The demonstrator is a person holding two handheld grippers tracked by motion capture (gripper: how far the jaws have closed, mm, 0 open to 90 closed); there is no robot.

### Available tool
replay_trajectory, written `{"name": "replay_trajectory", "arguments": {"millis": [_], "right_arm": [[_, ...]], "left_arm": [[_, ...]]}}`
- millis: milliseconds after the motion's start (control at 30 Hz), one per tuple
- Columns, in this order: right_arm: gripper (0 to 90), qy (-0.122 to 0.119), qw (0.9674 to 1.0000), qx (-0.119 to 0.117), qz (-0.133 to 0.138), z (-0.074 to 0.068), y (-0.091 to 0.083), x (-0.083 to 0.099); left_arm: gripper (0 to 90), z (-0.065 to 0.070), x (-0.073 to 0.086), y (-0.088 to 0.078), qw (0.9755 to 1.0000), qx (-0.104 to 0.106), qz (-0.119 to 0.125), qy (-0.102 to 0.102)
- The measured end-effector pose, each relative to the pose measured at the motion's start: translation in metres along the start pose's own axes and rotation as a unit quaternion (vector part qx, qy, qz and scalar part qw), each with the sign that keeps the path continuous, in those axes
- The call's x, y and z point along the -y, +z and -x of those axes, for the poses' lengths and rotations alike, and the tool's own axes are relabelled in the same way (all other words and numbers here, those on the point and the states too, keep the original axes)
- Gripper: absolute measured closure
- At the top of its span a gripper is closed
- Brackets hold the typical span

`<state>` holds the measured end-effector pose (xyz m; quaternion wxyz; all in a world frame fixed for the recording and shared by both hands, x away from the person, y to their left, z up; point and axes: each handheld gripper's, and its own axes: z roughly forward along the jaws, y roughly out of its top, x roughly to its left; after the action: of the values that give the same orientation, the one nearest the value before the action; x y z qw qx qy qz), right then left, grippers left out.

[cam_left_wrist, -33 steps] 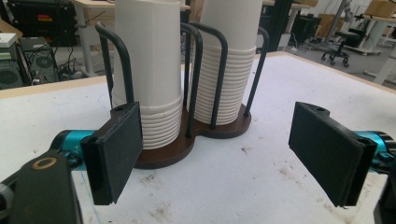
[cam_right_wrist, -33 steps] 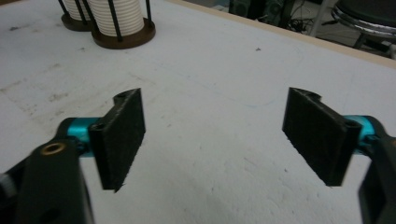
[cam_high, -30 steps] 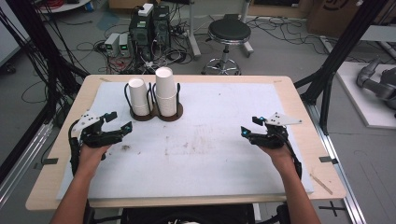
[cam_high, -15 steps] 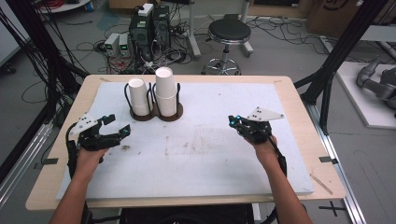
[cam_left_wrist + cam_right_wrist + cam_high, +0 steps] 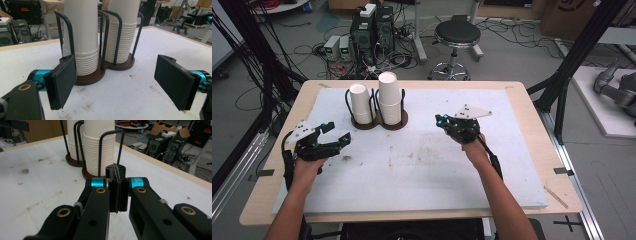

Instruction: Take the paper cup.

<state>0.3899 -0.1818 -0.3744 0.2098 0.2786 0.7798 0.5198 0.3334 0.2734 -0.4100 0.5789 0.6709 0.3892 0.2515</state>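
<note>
- We have two stacks of white paper cups in a dark wire holder (image 5: 377,122) in the upper left of the high view: a shorter stack (image 5: 360,102) to the left and a taller stack (image 5: 389,97) just beside it to the right.
- Our right gripper (image 5: 443,121) sits right of centre in the high view, pointing toward the holder, jaws pressed flat together with nothing between them; they have just been closing, and the right gripper view shows the pads (image 5: 117,188) touching.
- Our left gripper (image 5: 337,134) hovers at the left of the frame, jaws spread wide and empty; in the left gripper view the shorter stack (image 5: 81,37) stands between the two pads, well beyond them.
- We judge the step in hand to be the approach to the cups.
- To do it well, we should open the right jaws before reaching the taller stack (image 5: 98,147), since closed pads can only push.
- We should come in above the wire loops, pinch only the top cup's rim, and lift straight up so the cups below stay seated.
- We can use the left gripper to steady the holder's base (image 5: 95,76) if it starts to slide on the white mat (image 5: 437,170).
</note>
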Motion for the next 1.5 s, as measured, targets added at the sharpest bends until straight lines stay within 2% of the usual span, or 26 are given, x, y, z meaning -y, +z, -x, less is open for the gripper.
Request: {"name": "replay_trajectory", "arguments": {"millis": [133, 200, 267, 367, 533, 567, 733, 933, 1133, 1200, 1300, 1333, 1500], "right_arm": [[90.0, -0.003, 0.9998, -0.017, -0.002, -0.005, 0.019, -0.011], [90.0, -0.004, 0.9995, -0.032, 0.002, -0.01, 0.035, -0.019], [90.0, -0.008, 0.9993, -0.035, 0.002, -0.011, 0.039, -0.022], [90.0, -0.008, 0.9986, -0.052, 0.009, -0.016, 0.052, -0.032], [90.0, -0.01, 0.998, -0.062, 0.009, -0.021, 0.064, -0.039], [90.0, -0.007, 0.9977, -0.066, 0.009, -0.023, 0.073, -0.041], [90.0, 0.001, 0.9972, -0.075, 0.009, -0.03, 0.09, -0.044], [90.0, 0.005, 0.9961, -0.088, 0.01, -0.038, 0.107, -0.046], [90.0, 0.002, 0.9947, -0.103, 0.005, -0.053, 0.132, -0.044], [90.0, 0.008, 0.9945, -0.105, 0.006, -0.059, 0.143, -0.045], [90.0, 0.009, 0.9942, -0.107, 0.007, -0.064, 0.149, -0.046], [90.0, 0.005, 0.9942, -0.107, 0.006, -0.071, 0.158, -0.045], [90.0, -0.001, 0.9941, -0.108, -0.003, -0.082, 0.172, -0.043]], "left_arm": [[18.4, -0.001, 0.0, 0.0, 1.0, 0.002, 0.0, -0.002], [18.4, -0.001, 0.0, -0.001, 1.0, 0.001, 0.0, -0.003], [18.4, -0.001, 0.001, -0.001, 1.0, 0.002, 0.0, -0.003], [18.4, -0.002, 0.001, -0.002, 1.0, 0.001, -0.001, -0.002], [18.4, -0.004, 0.001, -0.004, 0.9999, 0.0, 0.007, -0.01], [18.4, -0.005, 0.0, -0.005, 0.9999, -0.001, 0.006, -0.01], [18.8, -0.006, 0.0, -0.007, 0.9999, -0.007, 0.009, -0.012], [18.9, -0.006, 0.0, -0.007, 1.0, -0.009, 0.001, 0.0], [19.6, -0.009, 0.0, -0.008, 0.9999, -0.012, 0.004, -0.004], [19.6, -0.009, 0.0, -0.009, 0.9999, -0.013, 0.006, -0.005], [19.6, -0.01, 0.0, -0.009, 0.9999, -0.015, 0.006, -0.005], [19.8, -0.01, 0.0, -0.009, 0.9999, -0.015, 0.005, -0.005], [20.2, -0.011, 0.0, -0.011, 0.9998, -0.018, 0.008, -0.008]]}}
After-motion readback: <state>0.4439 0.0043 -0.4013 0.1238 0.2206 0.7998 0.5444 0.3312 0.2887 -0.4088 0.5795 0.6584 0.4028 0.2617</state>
